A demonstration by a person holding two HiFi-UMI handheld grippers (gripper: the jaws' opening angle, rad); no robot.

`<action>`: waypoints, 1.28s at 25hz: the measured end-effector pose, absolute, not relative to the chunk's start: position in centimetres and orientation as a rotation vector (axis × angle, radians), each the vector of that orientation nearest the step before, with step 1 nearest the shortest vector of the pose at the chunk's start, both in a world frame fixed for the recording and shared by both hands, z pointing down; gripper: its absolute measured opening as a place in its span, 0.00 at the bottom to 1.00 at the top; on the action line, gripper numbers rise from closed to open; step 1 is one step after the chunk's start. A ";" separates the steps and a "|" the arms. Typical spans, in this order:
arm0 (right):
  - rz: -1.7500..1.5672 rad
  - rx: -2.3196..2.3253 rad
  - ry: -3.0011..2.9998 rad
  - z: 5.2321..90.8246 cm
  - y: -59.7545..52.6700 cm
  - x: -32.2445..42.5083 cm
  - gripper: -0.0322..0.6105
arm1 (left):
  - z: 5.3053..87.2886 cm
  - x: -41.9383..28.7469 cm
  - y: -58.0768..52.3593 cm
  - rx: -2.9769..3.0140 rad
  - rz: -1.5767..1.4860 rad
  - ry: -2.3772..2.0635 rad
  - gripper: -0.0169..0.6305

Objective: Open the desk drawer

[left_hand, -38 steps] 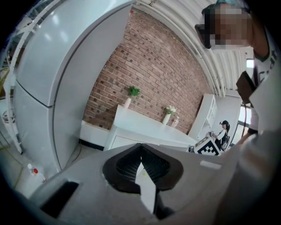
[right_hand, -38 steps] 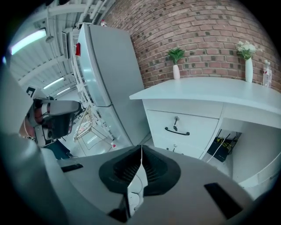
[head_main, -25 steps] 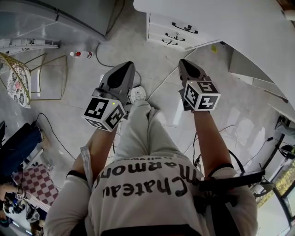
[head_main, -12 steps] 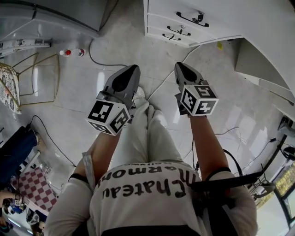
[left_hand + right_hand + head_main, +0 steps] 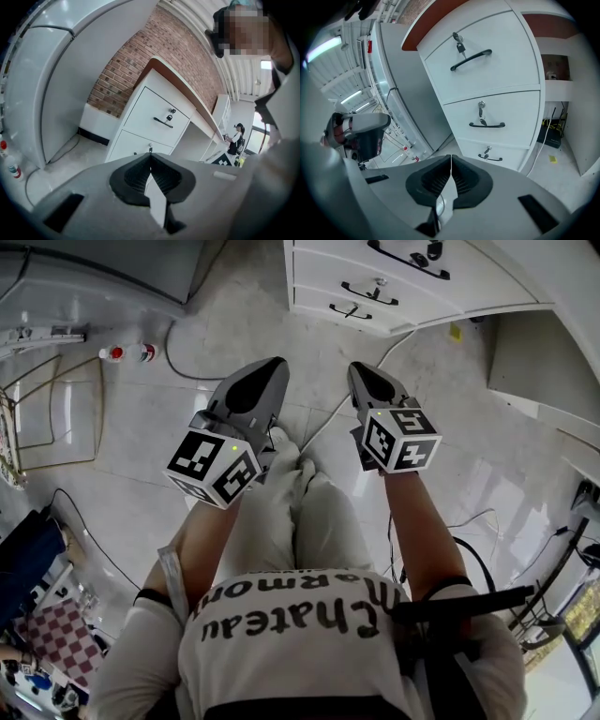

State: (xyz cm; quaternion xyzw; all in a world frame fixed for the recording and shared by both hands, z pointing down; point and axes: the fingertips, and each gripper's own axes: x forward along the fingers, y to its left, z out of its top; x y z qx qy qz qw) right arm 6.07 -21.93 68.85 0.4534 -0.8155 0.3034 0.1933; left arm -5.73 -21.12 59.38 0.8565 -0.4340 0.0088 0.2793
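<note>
The white desk drawer unit (image 5: 375, 282) stands ahead of me on the floor, with three drawers stacked. In the right gripper view I see the top drawer's black handle (image 5: 471, 60) with a small lock above it, the middle handle (image 5: 486, 124) and the bottom handle (image 5: 490, 158). All three drawers look closed. My left gripper (image 5: 269, 369) and right gripper (image 5: 359, 371) are held side by side over my knees, well short of the unit. Both have their jaws pressed together with nothing between them. The left gripper view shows the top drawer handle (image 5: 162, 122) far off.
A tall grey cabinet (image 5: 94, 268) stands left of the drawers. Two small bottles (image 5: 127, 353) and a white cable (image 5: 187, 362) lie on the tiled floor. A gold wire frame (image 5: 37, 418) is at the left. Desk legs and cables sit at the right (image 5: 525, 549).
I have moved closer to the drawer unit, which now sits higher and larger in the head view. Both grippers stayed shut and drew slightly nearer each other.
</note>
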 end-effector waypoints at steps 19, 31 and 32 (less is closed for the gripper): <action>0.307 1.237 -2.377 71.8 -30.8 7.8 0.08 | 57.2 -13.1 -26.7 2.438 -0.194 -1.420 0.05; -0.202 0.961 -2.059 71.1 -33.5 9.4 0.08 | 61.1 -9.8 -26.4 2.366 -0.219 -1.366 0.05; -0.217 0.946 -2.044 71.3 -33.7 9.3 0.08 | 61.3 -9.8 -26.4 2.360 -0.227 -1.359 0.05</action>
